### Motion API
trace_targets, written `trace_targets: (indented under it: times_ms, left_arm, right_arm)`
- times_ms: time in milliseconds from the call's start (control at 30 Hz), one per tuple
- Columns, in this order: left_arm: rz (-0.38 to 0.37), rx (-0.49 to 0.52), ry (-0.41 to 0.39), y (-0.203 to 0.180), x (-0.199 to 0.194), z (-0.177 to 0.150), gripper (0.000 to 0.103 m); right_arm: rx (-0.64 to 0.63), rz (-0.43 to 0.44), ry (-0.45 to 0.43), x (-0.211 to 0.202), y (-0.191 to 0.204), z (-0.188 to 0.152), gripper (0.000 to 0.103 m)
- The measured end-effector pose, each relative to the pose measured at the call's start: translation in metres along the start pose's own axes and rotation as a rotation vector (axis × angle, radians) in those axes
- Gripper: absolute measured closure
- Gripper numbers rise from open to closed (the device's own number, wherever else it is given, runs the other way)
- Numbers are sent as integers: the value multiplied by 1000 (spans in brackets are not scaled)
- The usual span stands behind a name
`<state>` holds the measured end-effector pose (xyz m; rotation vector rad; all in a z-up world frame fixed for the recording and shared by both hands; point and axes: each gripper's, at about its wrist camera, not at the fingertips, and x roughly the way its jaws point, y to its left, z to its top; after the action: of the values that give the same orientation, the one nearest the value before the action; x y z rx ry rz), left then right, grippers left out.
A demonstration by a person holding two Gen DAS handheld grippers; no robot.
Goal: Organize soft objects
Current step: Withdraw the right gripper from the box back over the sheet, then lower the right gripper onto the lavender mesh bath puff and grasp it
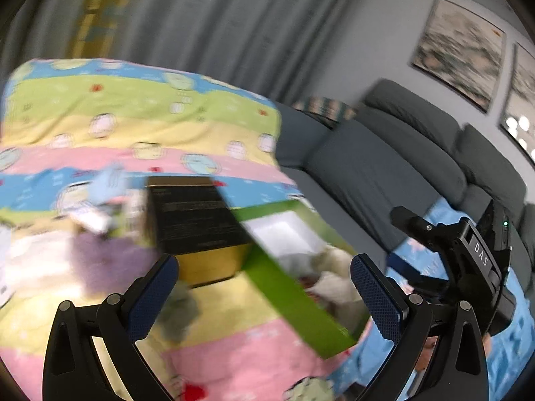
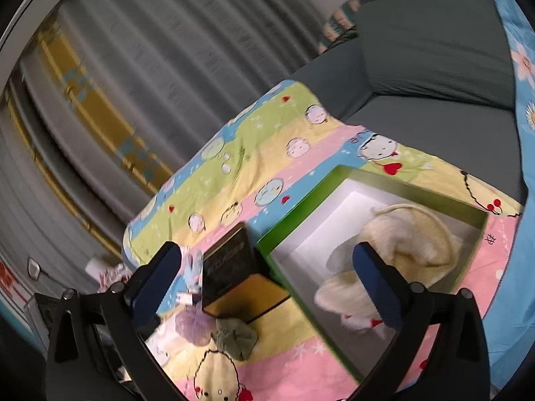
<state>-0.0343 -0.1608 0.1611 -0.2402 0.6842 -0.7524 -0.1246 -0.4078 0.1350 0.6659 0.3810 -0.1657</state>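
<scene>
Right wrist: right gripper [image 2: 267, 287] wide open, tilted down over green box [image 2: 334, 193].

Ahead of me a striped cartoon-print bedsheet [image 2: 254, 153] in blue, green, yellow and pink covers the surface I work over. A black and gold box [image 2: 234, 274] stands on it, just left of the green tray. Behind the sheet runs a grey sofa [image 1: 384, 173] with plump back cushions, and a patterned cushion [image 1: 326, 107] sits at its far end. Grey curtains [image 1: 200, 23] hang along the back, one with a yellow strip. Two framed pictures [image 1: 461, 53] hang on the wall above the sofa.
</scene>
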Motion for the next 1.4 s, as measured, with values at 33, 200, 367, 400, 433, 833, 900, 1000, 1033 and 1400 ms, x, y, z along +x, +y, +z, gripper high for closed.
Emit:
trace_targets:
  times_ms: [33,200,367,400,433,833,900,1000,1033,1400]
  left_arm:
    - [17,-13,-8,9,-7,-3,1]
    - [211,-7,-26,67,-53,-21,1]
    - [308,-80,-54,134,-84,-52,1]
    - [314,-97,-54,145,-85,-59,1]
    - [318,-116,-55,154,-86,-65,1]
    - [427,-237,-83,204,-97,-79,1]
    - [446,-244,-98,207,-101,-79,1]
    - [446,-276,-104,213,-106,-79,1]
    - [443,-287,-103,215,-106,-79,1]
    - [440,-297,-88,215,-103,-80,1]
  right_arm:
    - [-13,1,8,3,6,-3,1]
    - [-111,87,107,26,51,-23,1]
    - [-174,124,174,38,80,-44,1]
    - [-188,119,177,41,85,-47,1]
    - [-204,112,182,44,92,-52,1]
    - [-380,46,316,87,152,-121,1]
    - [-414,46,339,91,159,-130,1]
    - [-456,37,356,94,167,-141,1]
    - [-470,35,359,95,170,-144,1]
    - [-488,33,358,95,175,-150,1]
